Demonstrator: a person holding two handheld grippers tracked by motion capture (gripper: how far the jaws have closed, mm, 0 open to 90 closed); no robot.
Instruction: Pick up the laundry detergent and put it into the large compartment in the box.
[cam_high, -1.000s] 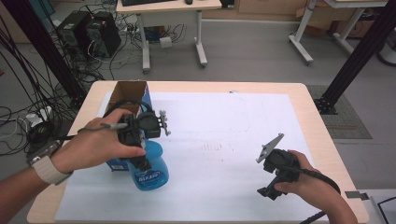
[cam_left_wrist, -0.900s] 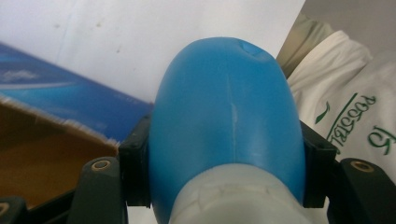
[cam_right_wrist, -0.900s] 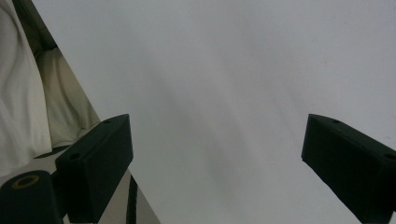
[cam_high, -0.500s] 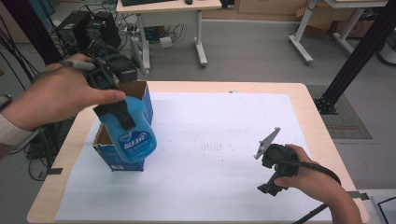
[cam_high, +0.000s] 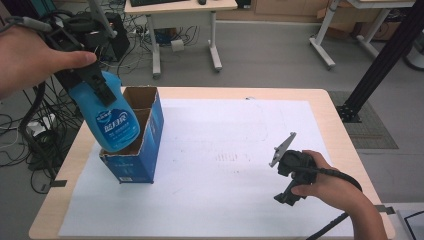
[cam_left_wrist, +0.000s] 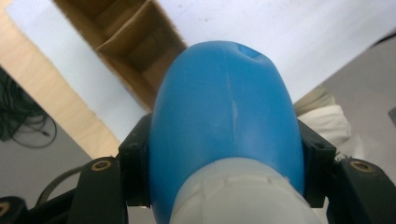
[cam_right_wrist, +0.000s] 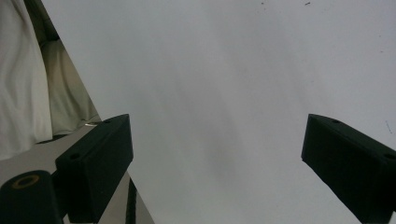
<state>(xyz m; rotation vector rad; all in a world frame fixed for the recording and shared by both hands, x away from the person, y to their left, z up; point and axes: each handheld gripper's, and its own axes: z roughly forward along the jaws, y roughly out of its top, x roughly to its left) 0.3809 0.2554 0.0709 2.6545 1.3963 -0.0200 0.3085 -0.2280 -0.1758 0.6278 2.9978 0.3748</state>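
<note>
Nearest the person, at the bench's front right, the right claw (cam_high: 289, 172) rests low over the white paper sheet (cam_high: 240, 150), its jaws spread wide with nothing between them in the right gripper view. Farther off to the left, the blue cardboard box (cam_high: 142, 150) stands open-topped on the sheet near the bench (cam_high: 330, 105) edge. Above it, the left claw (cam_high: 92, 75) is clamped on the upper part of the blue spray bottle (cam_high: 107, 120), just below its white collar; the left gripper view shows both jaws pressed against the bottle's sides. It hangs tilted, its base at the box's mouth. I judge the step in hand to be putting the bottle into the box. Next, it likely needs straightening over the open compartment and lowering before the jaws release.
</note>
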